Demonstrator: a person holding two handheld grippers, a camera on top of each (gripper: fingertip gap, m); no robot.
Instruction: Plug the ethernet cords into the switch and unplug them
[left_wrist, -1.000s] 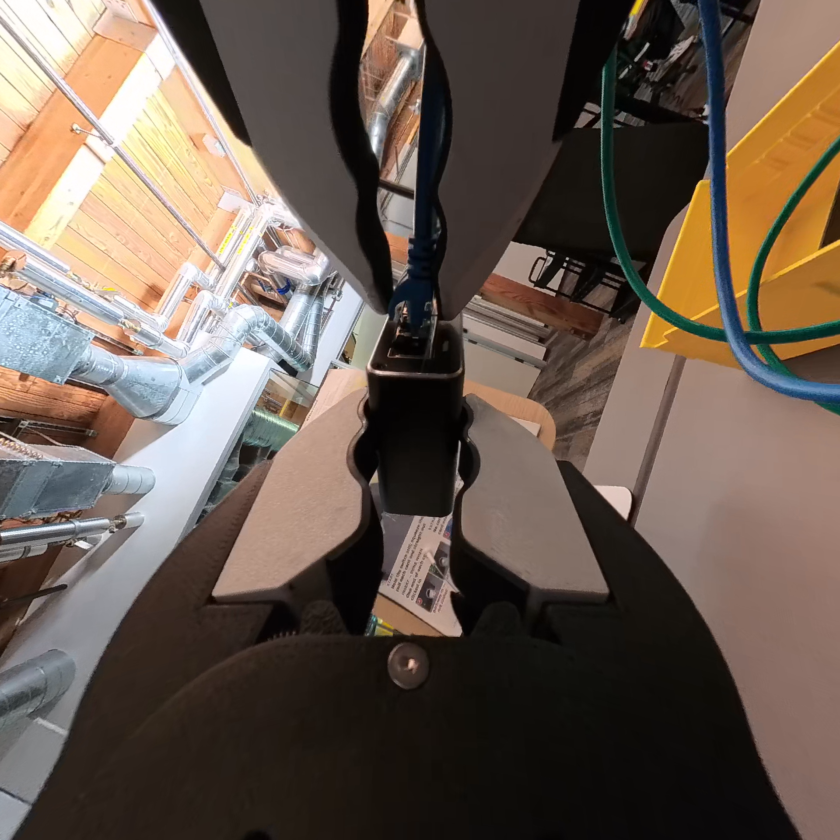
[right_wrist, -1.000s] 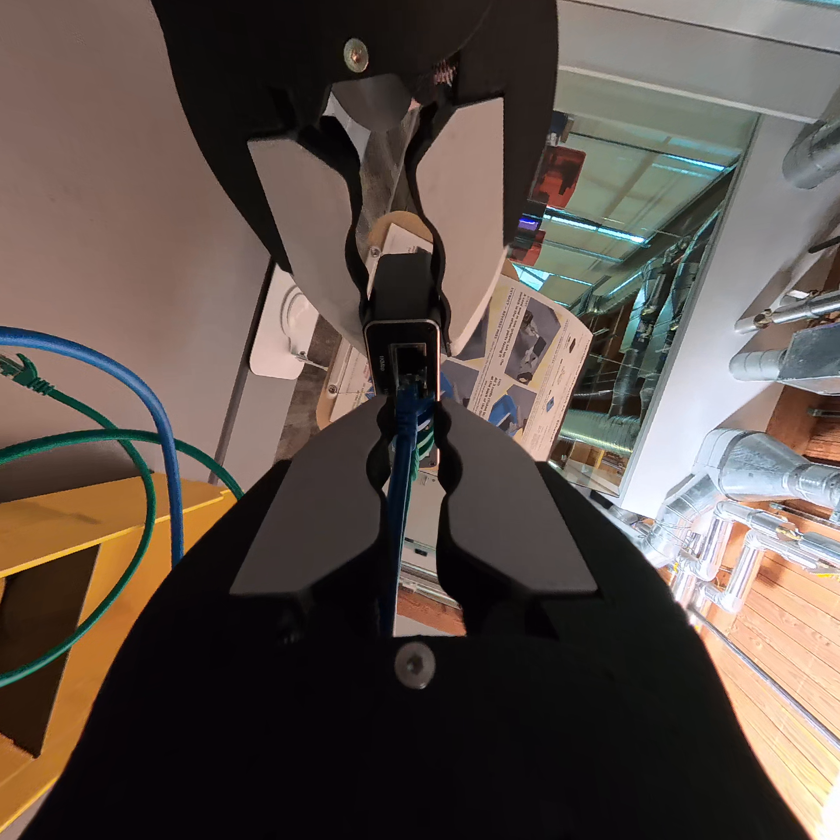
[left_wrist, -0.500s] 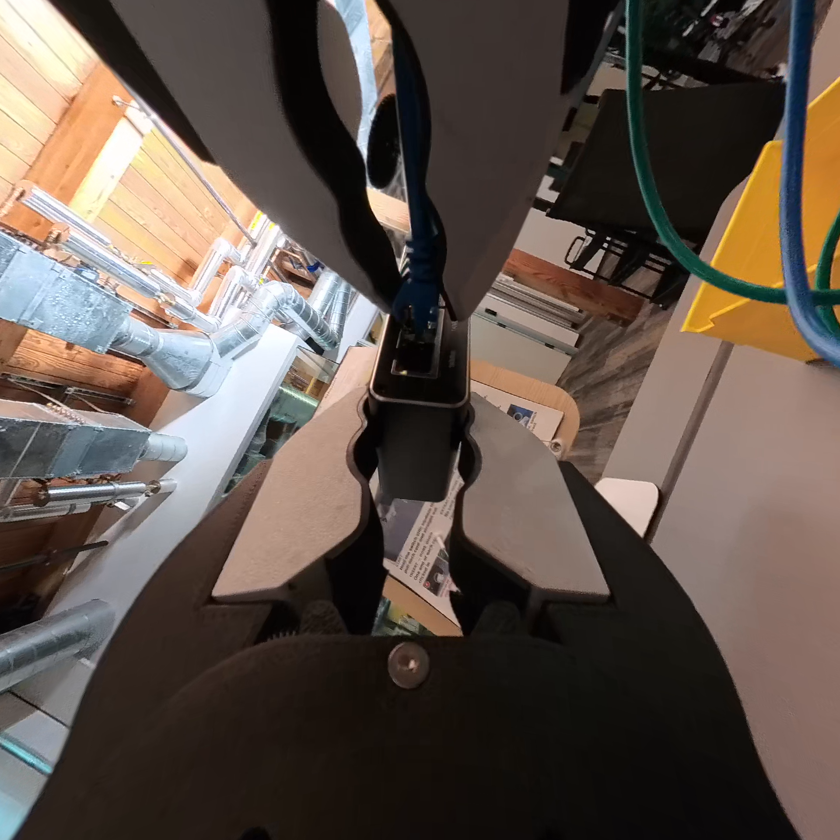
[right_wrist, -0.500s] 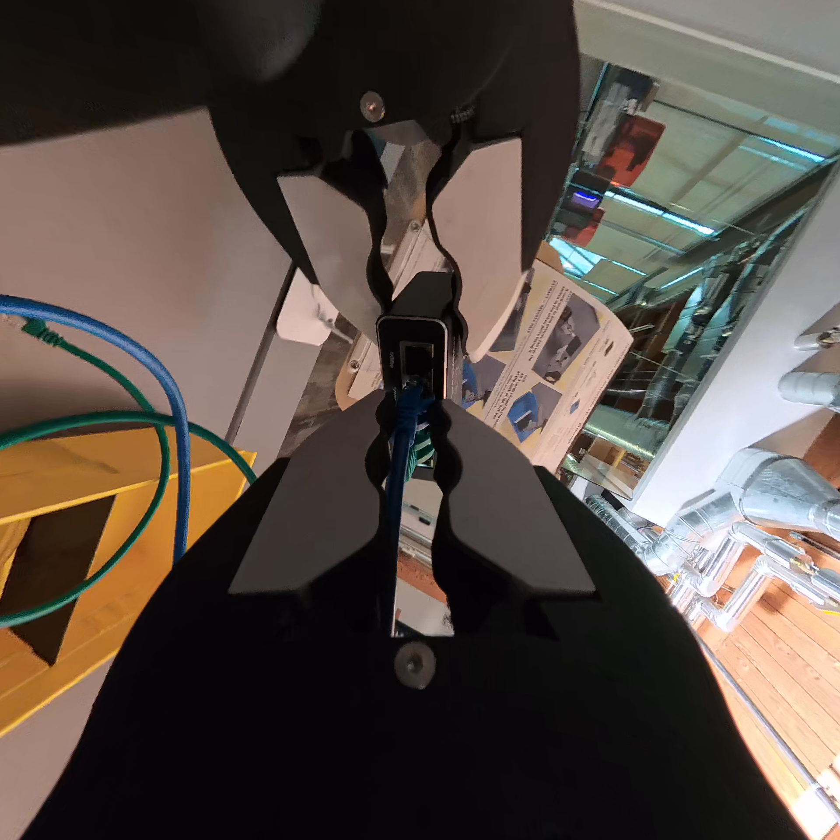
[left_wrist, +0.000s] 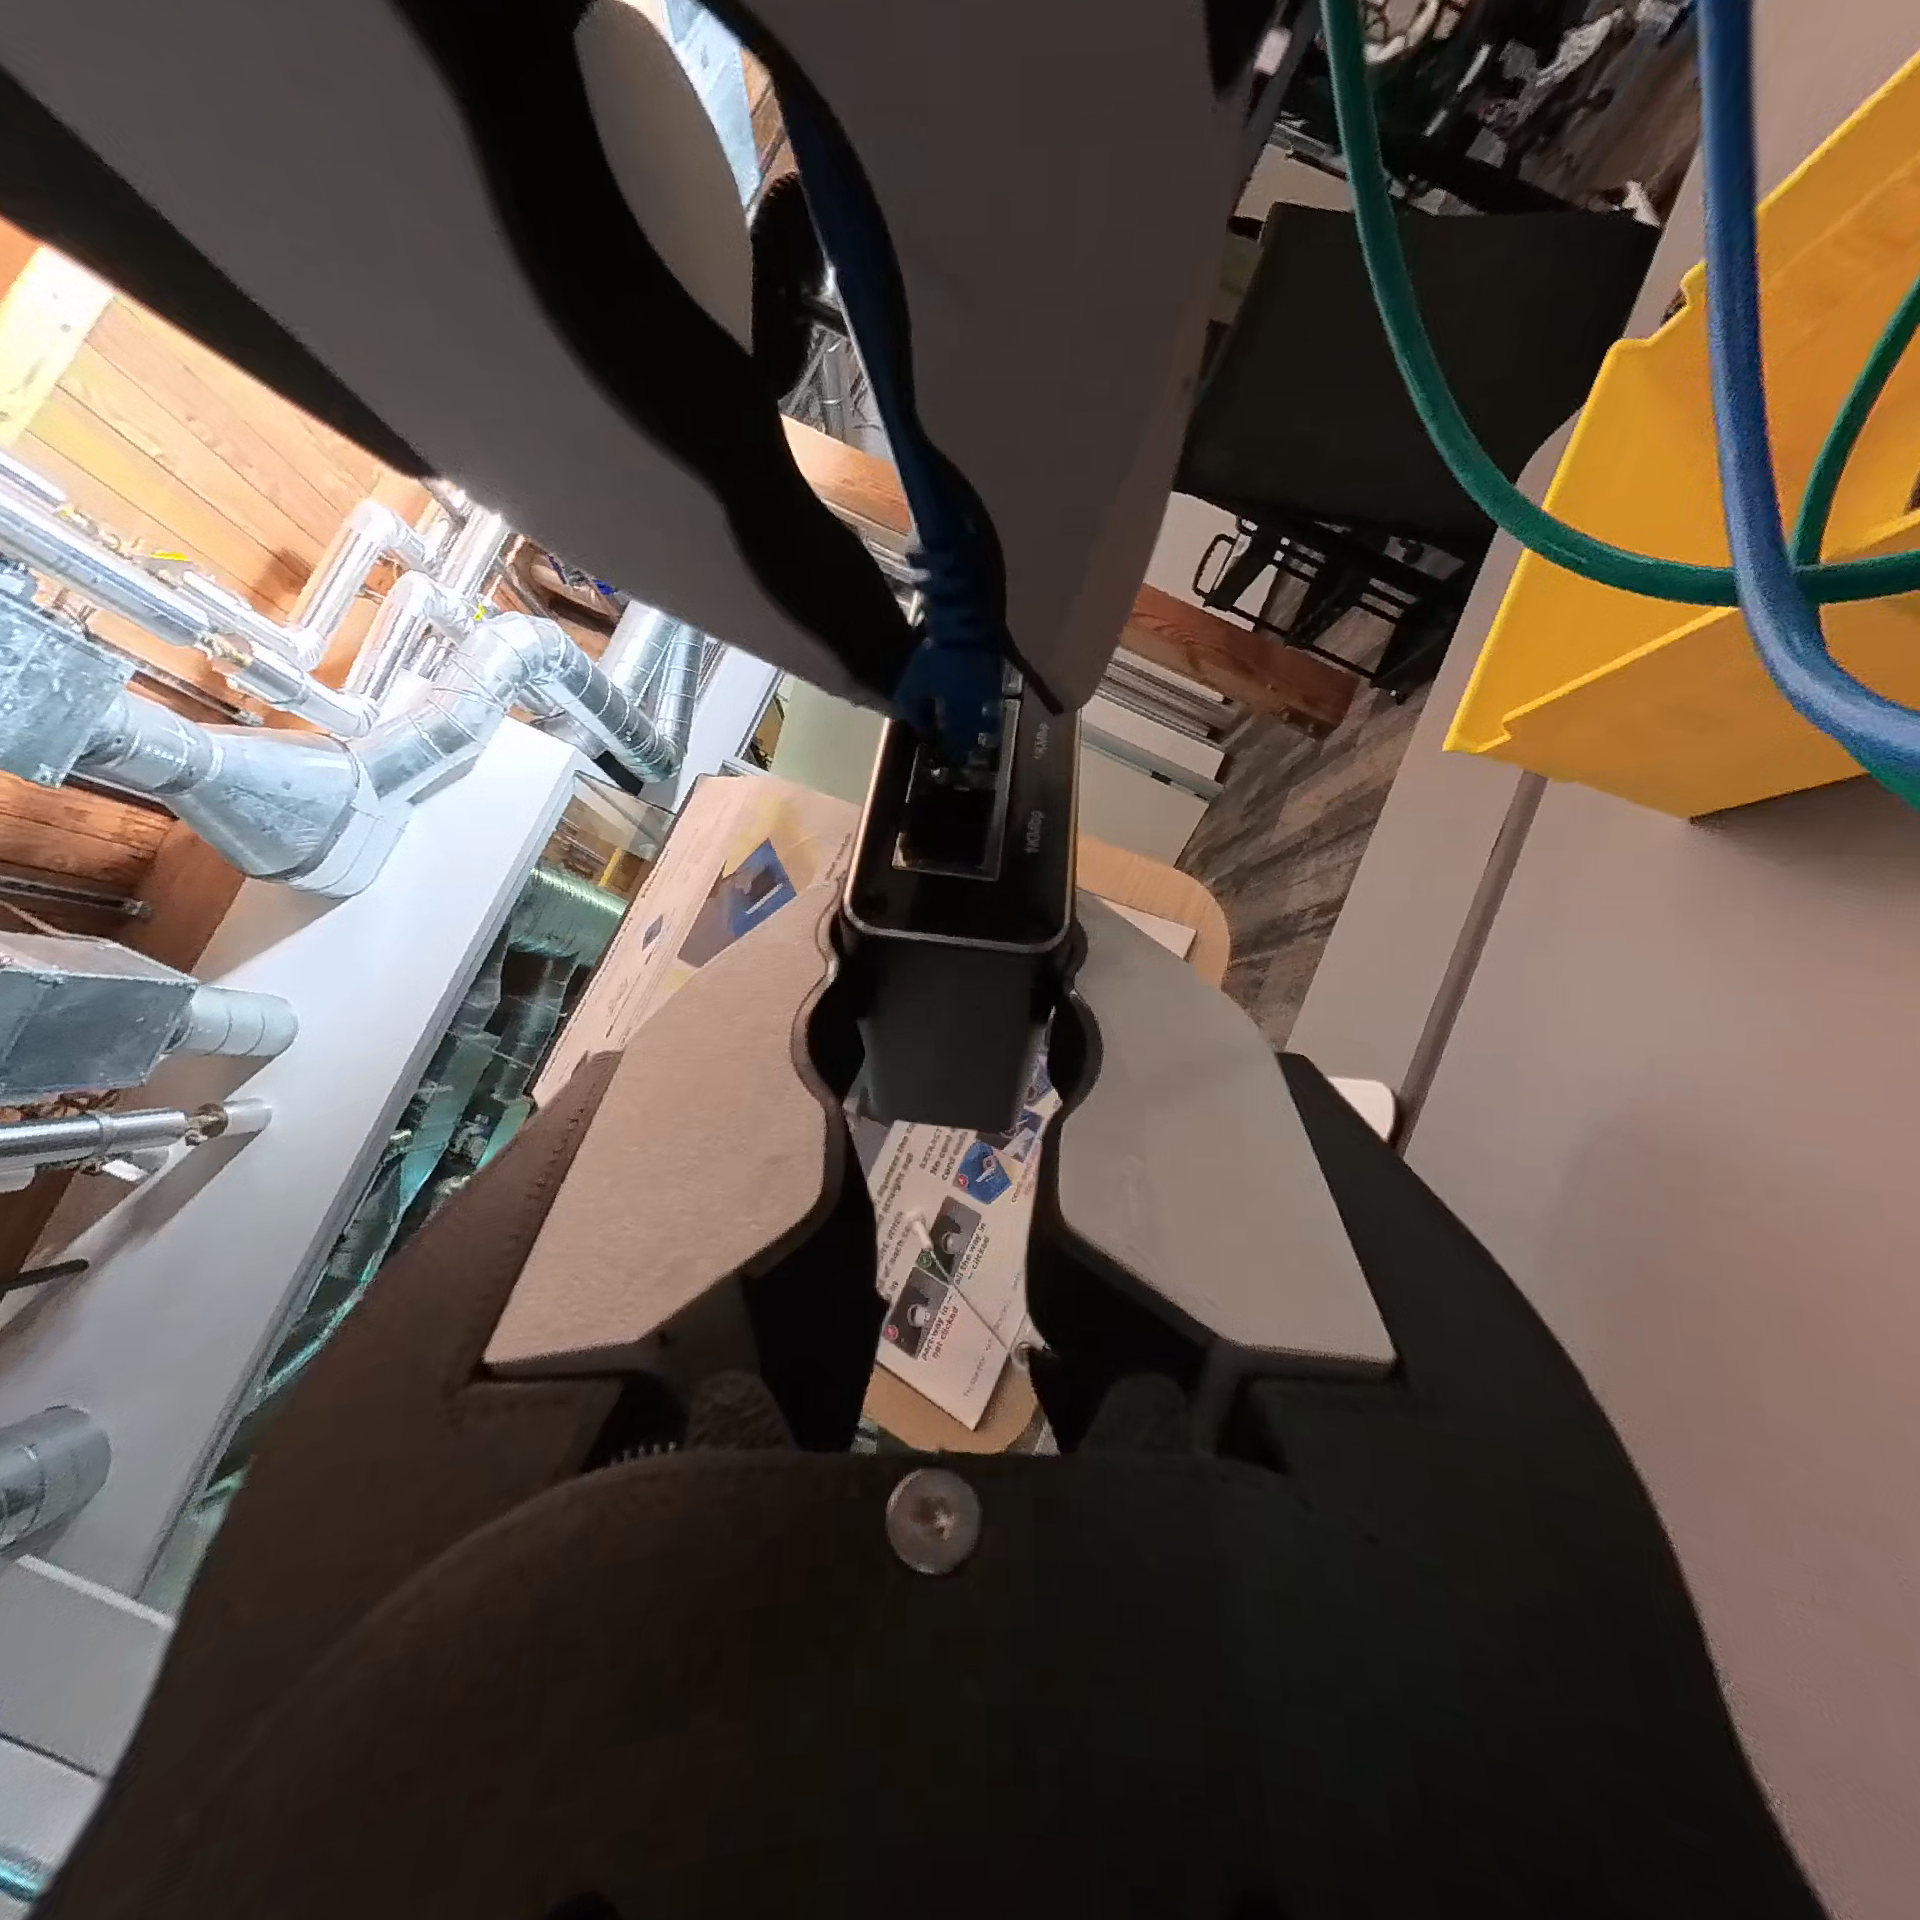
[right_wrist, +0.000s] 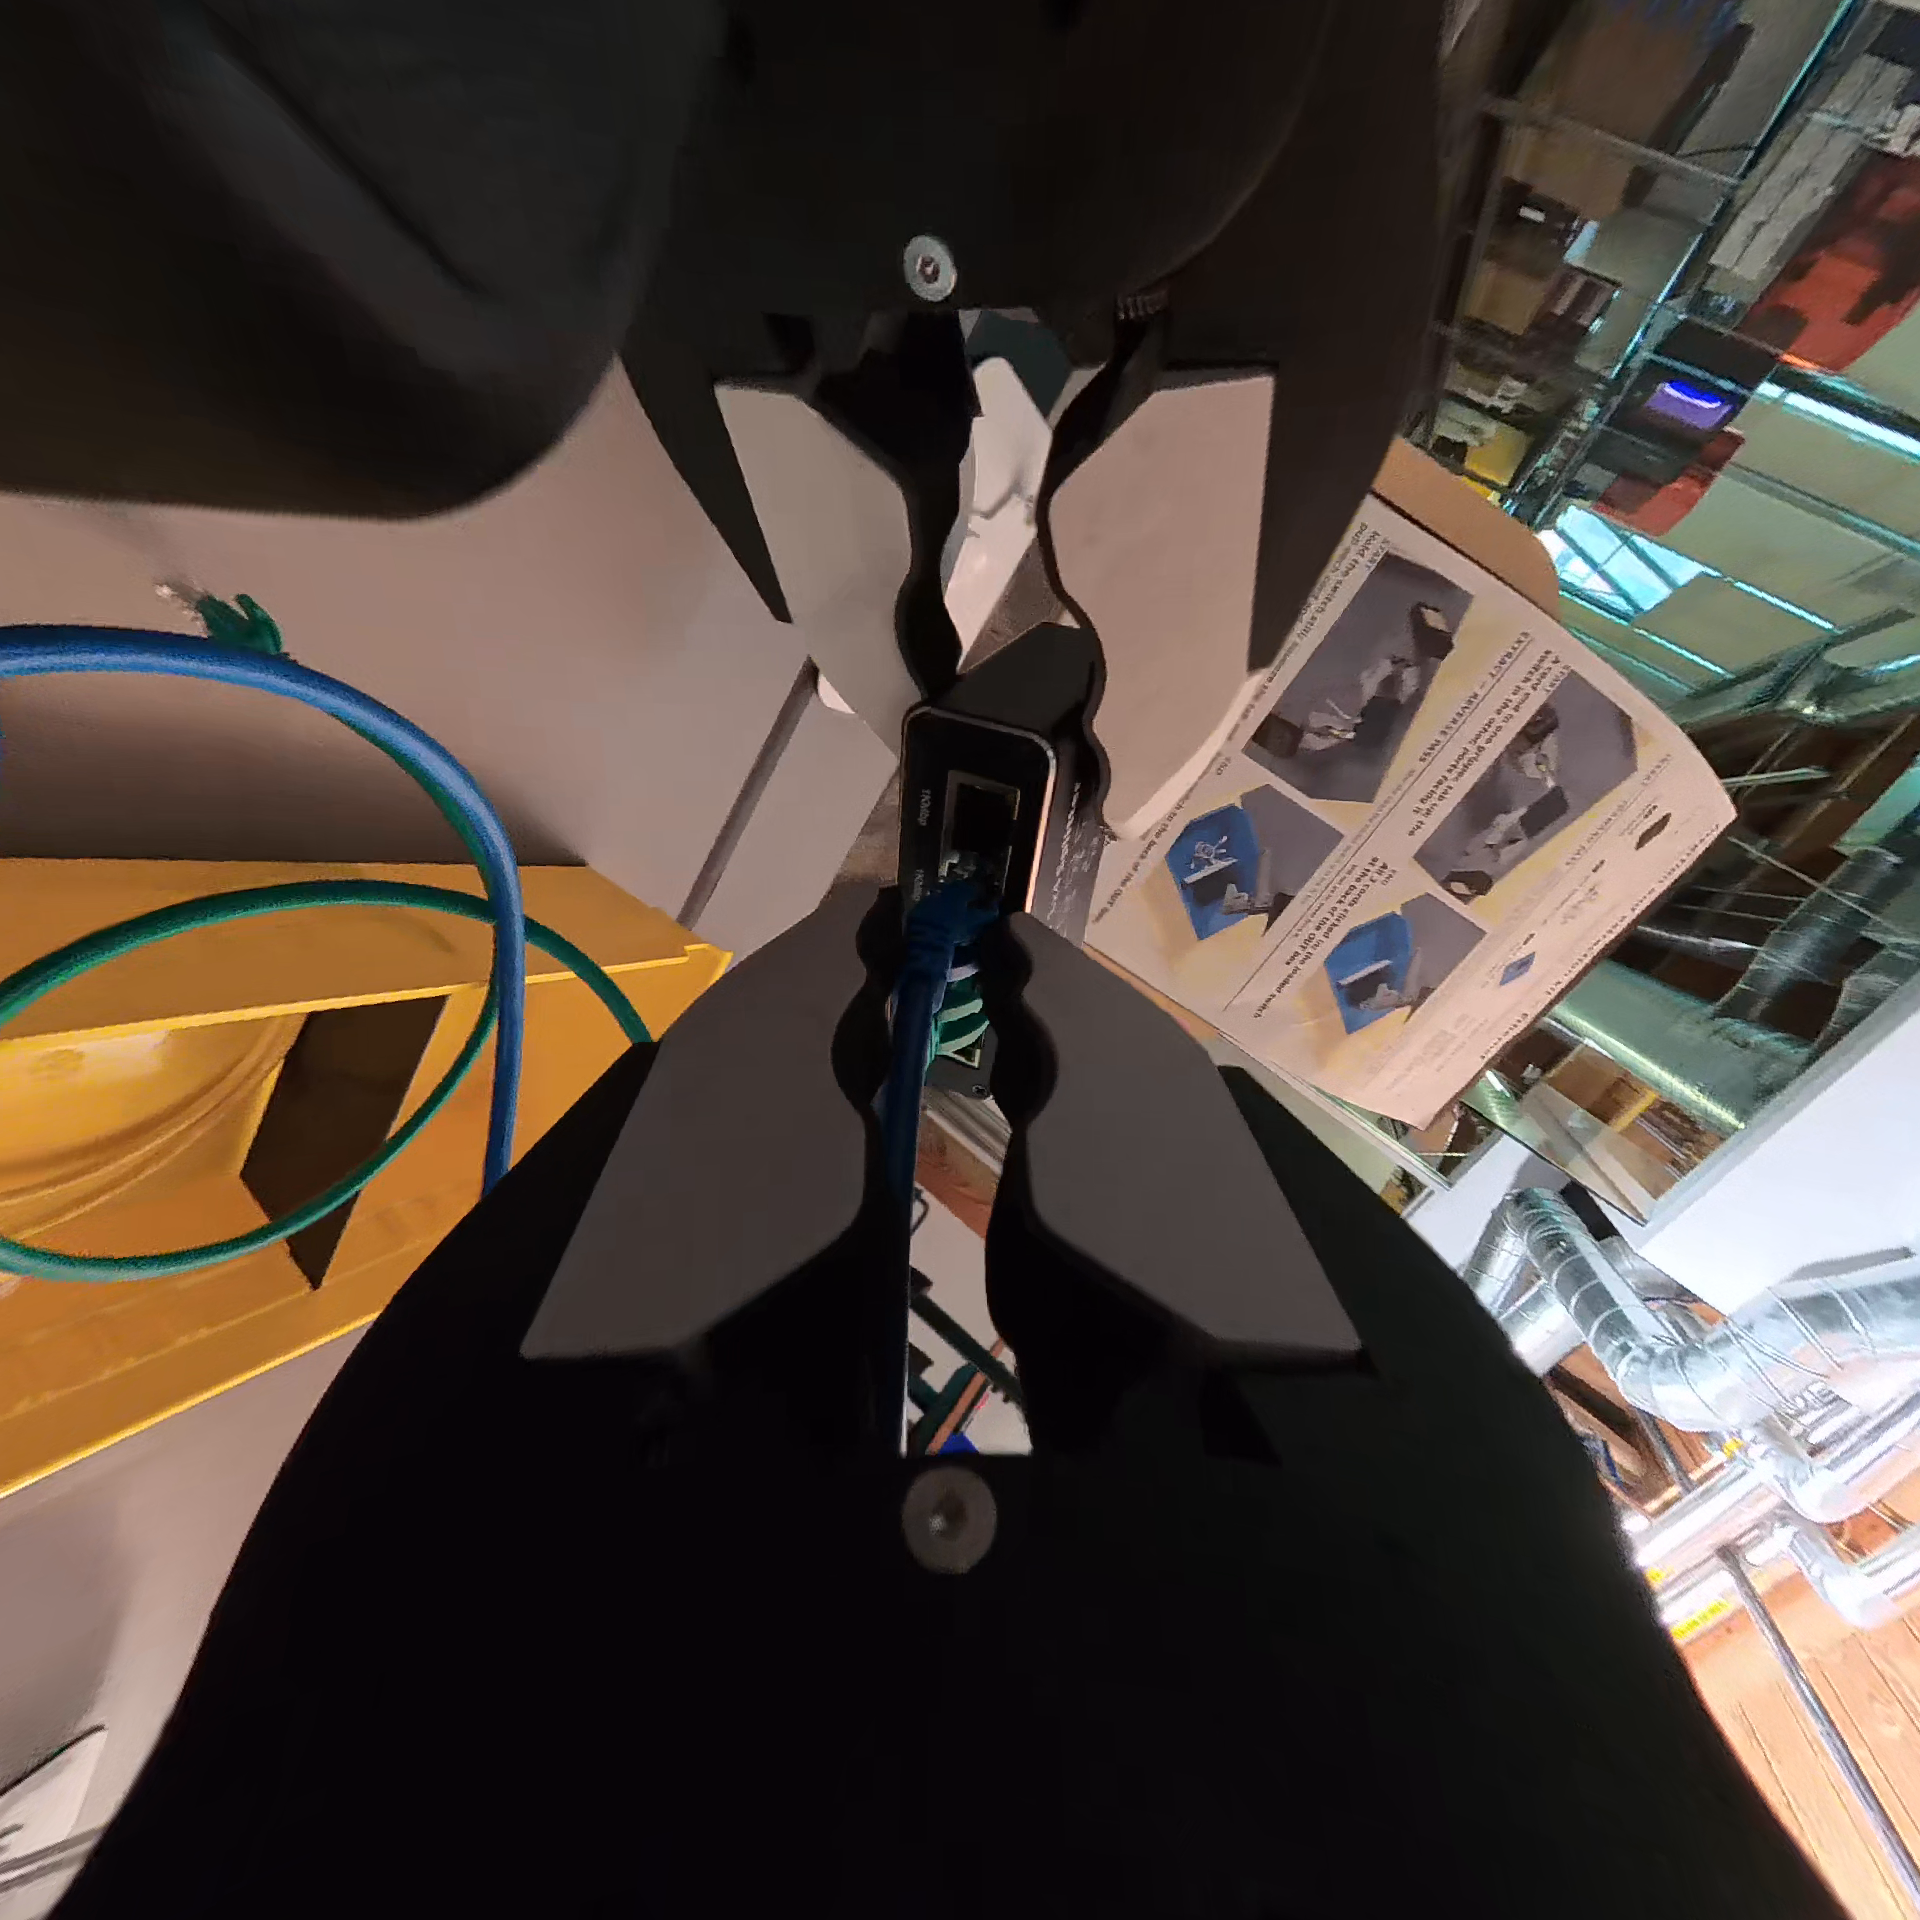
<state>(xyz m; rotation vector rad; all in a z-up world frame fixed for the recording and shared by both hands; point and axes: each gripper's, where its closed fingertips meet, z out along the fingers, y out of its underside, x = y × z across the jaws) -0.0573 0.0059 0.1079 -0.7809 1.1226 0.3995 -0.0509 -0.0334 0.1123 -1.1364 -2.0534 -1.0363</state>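
Observation:
My left gripper (left_wrist: 951, 935) is shut on a black switch (left_wrist: 951, 997), held up in the air. Its face shows two ports, and the nearer port (left_wrist: 951, 862) is empty. My right gripper (right_wrist: 940, 920) is shut on the blue ethernet cord (right_wrist: 920, 997) just behind its plug. The plug (left_wrist: 945, 675) is at the farther port. I cannot tell if it is fully seated. The switch also shows in the right wrist view (right_wrist: 977, 800), between the left gripper's fingers (right_wrist: 831, 540). A green cord (right_wrist: 312, 896) hangs loose, its plug (right_wrist: 234, 618) free.
A yellow bin (left_wrist: 1662, 644) (right_wrist: 156, 1091) stands on the grey table (left_wrist: 1662, 1247), with blue (left_wrist: 1730, 416) and green (left_wrist: 1455, 436) cords looped across it. A printed instruction sheet (right_wrist: 1403, 831) stands behind the switch. Metal ducts (left_wrist: 260, 800) and wooden boards fill the background.
The two grippers have come closer together and the switch has tilted, so both of its ports now show. Both grippers stay shut, and the blue plug stays at the port.

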